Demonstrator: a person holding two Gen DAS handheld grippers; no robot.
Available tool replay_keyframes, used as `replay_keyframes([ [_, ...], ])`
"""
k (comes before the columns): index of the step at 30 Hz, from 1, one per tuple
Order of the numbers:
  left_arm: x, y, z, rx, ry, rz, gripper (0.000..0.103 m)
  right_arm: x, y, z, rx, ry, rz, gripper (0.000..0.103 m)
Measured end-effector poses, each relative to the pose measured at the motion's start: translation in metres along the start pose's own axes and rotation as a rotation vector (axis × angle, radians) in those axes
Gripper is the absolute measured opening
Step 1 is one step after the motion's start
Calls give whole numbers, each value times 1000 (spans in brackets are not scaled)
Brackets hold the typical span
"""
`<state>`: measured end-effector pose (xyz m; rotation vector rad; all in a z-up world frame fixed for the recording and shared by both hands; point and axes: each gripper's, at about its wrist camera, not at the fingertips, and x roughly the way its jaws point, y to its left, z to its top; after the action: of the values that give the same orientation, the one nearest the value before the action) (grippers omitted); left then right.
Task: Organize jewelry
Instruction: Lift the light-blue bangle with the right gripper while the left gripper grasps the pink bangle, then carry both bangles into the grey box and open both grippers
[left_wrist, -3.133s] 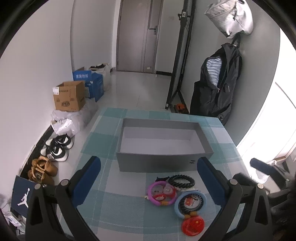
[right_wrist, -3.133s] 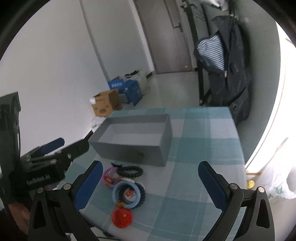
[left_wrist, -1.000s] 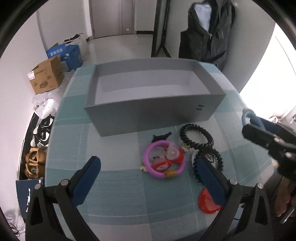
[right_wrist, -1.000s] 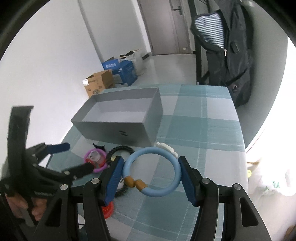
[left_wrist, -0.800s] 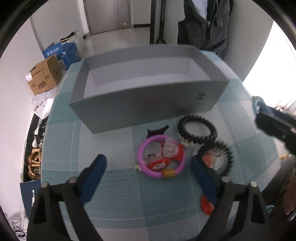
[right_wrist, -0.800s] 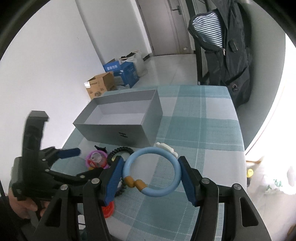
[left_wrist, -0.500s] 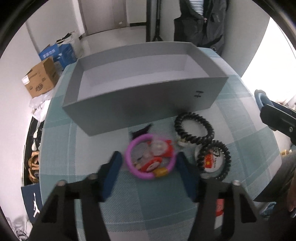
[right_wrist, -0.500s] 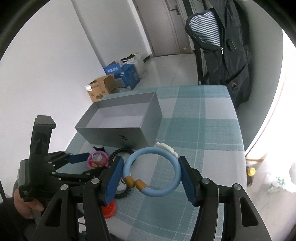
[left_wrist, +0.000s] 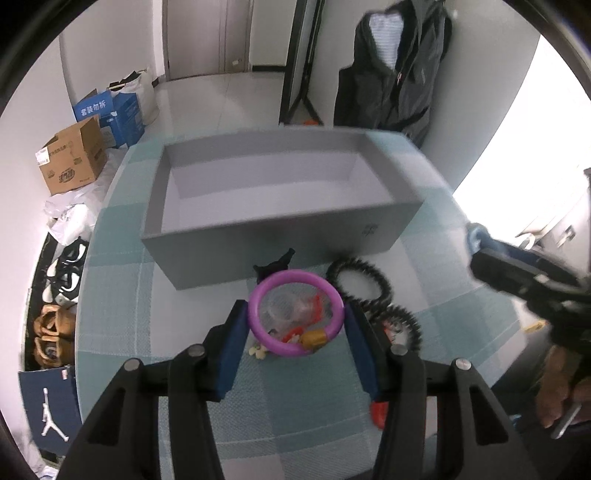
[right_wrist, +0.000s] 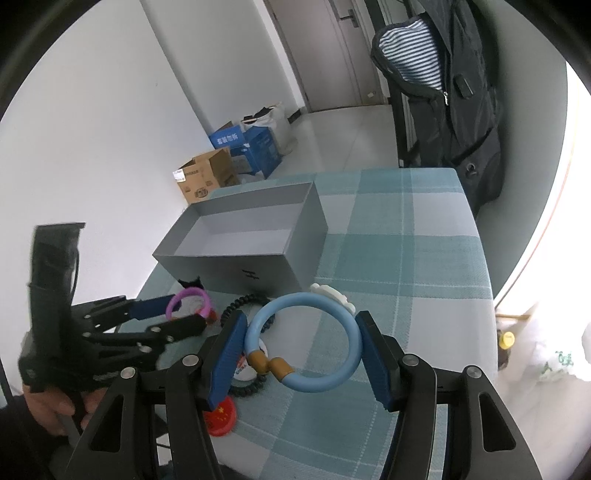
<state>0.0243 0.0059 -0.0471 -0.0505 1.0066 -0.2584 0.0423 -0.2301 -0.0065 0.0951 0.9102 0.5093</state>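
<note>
Left hand-held gripper (left_wrist: 295, 328): pads clamped on purple bangle (left_wrist: 294, 312), ring lying roughly flat, clasp nearest camera, just before grey box (left_wrist: 258, 236).
Right hand-held gripper (right_wrist: 301, 349): clamped on blue bangle (right_wrist: 303, 339), held above checked worktop (right_wrist: 406, 258); white charm pointing away, brown clasp toward camera.

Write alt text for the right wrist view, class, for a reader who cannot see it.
The right gripper holds a blue bangle between its jaws above a checked table. To its left, the left gripper is closed on a purple bangle, and an open grey box sits behind them.
</note>
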Motion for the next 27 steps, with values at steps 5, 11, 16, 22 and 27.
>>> replay_keyframes([
  [5, -12, -4, 4, -13, -51, -56, 47, 0, 3, 2, -1, -5, 6, 59],
  [11, -21, 1, 14, -57, -78, -163, 47, 2, 5, 4, 22, -8, 30, 59],
  [16, -38, 4, 29, -63, -132, -156, 47, -4, 8, 15, 39, -40, 47, 59],
  [22, -43, 17, 58, -75, -165, -134, 47, -19, 22, 49, 20, -106, 131, 59],
  [27, -22, 40, 75, -108, -121, -142, 47, 5, 40, 80, -54, -70, 177, 59],
])
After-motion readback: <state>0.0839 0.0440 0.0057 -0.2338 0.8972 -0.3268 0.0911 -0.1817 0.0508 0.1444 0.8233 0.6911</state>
